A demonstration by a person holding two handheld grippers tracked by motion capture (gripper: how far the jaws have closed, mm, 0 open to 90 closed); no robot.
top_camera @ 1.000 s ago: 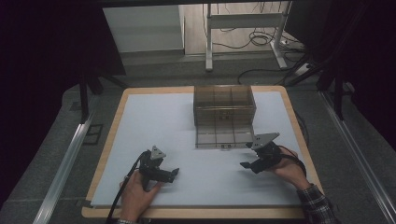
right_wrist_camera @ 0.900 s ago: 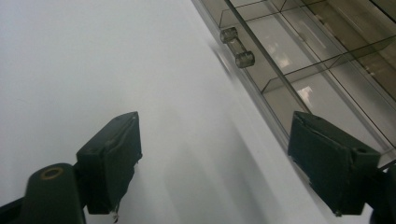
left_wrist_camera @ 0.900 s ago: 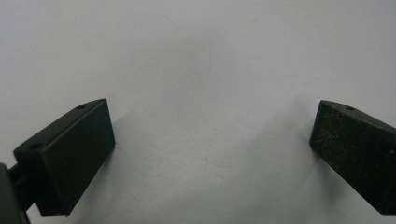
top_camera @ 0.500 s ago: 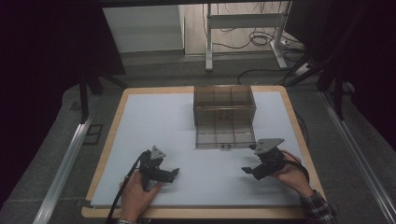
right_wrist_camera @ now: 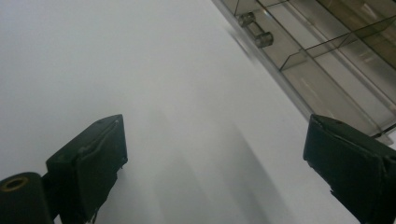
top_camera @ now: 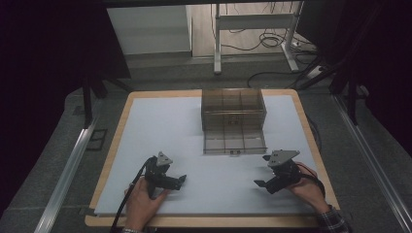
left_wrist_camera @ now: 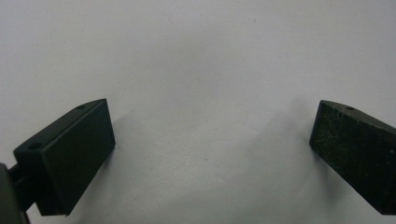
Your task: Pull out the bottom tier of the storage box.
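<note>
Black grippers, grey three-cornered plates, black cable, plaid sleeve [top_camera: 334, 219]

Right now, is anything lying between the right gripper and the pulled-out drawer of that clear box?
Nothing visible. Bare white mat lies between the open right gripper and the drawer, whose handle faces it.

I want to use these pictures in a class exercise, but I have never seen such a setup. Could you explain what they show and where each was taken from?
A person sits at a table covered by a white mat and holds a hand-held gripper in each hand: a tool with two black jaws. The high view looks down from above; the left hand-held gripper and the right hand-held gripper rest near the front edge. The other two pictures come from cameras riding on each tool, looking along its jaws. On the mat stands a clear plastic drawer box with its divided drawer pulled out. Both sets of jaws stand open; the right ones have just been opening. Nothing is held.
</note>
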